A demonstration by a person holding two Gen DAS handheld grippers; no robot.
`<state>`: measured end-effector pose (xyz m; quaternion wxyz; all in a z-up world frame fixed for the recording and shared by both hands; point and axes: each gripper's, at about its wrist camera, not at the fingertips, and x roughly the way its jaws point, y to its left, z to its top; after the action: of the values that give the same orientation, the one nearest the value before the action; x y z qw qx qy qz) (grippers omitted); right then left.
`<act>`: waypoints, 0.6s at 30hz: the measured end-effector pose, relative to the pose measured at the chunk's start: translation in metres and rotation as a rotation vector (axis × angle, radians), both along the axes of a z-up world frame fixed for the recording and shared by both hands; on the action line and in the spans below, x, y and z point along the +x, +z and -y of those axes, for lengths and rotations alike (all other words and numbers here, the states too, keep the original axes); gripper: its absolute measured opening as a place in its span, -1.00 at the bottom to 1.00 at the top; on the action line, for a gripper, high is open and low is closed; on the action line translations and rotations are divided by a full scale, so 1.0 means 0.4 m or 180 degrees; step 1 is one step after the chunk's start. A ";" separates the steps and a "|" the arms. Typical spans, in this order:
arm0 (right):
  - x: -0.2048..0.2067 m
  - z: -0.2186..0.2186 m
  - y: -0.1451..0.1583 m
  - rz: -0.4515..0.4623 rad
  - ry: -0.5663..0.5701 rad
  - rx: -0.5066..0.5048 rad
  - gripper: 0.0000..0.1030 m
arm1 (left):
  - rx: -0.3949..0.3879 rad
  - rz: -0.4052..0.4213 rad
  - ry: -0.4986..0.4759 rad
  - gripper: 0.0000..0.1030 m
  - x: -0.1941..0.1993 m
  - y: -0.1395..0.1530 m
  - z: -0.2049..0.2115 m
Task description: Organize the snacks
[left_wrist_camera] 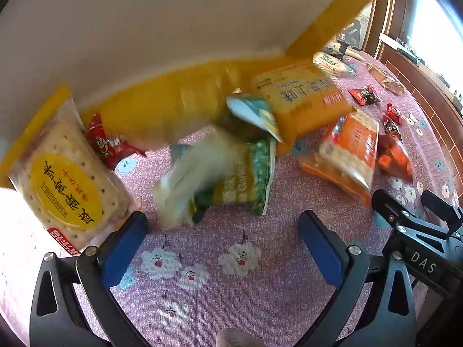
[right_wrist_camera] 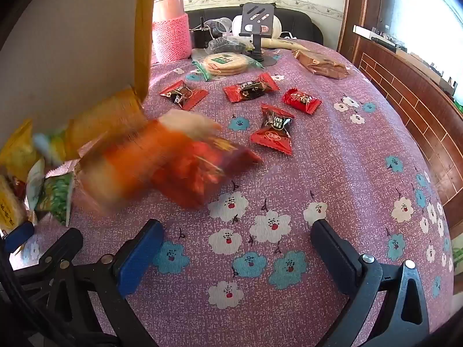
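Snack packets lie on a purple flowered tablecloth [left_wrist_camera: 260,289]. In the left wrist view a yellow cracker packet [left_wrist_camera: 66,182] leans at the left, a green packet [left_wrist_camera: 231,179] lies blurred in the middle, and an orange packet [left_wrist_camera: 347,150] lies to the right. My left gripper [left_wrist_camera: 222,248] is open and empty, just short of the green packet. My right gripper [right_wrist_camera: 237,254] is open and empty; blurred orange and red packets [right_wrist_camera: 162,167] lie ahead to its left. Several red candies [right_wrist_camera: 272,130] lie farther back.
A white box with a yellow rim [left_wrist_camera: 173,43] stands tipped over the packets. At the table's back are a pink flask [right_wrist_camera: 170,34], a round cracker pack [right_wrist_camera: 225,63], a phone stand [right_wrist_camera: 257,23] and a brown packet [right_wrist_camera: 321,63]. A wooden wall panel [right_wrist_camera: 405,92] is at the right.
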<state>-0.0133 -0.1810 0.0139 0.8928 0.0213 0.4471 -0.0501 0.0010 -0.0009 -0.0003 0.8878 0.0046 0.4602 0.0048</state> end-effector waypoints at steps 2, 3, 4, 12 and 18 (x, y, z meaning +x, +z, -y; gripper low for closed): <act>0.003 0.003 -0.001 -0.0065 -0.0001 0.0038 1.00 | 0.0000 -0.0003 0.0001 1.00 0.003 0.000 0.003; 0.003 0.003 -0.001 -0.0061 -0.0002 0.0033 1.00 | -0.0041 0.0045 -0.0003 1.00 -0.002 0.001 -0.002; 0.002 0.002 -0.001 -0.0051 -0.0002 0.0017 1.00 | -0.0035 0.0053 -0.0003 1.00 -0.003 0.002 -0.001; 0.000 -0.003 -0.001 -0.0051 -0.0002 0.0000 1.00 | -0.0039 0.0055 -0.0029 1.00 0.008 -0.006 0.017; 0.000 -0.002 -0.001 -0.0049 -0.0002 0.0001 1.00 | -0.0040 0.0049 -0.0021 1.00 0.011 -0.006 0.017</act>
<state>-0.0134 -0.1802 0.0137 0.8893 0.0212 0.4540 -0.0503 0.0053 -0.0077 -0.0029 0.8914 0.0006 0.4533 -0.0009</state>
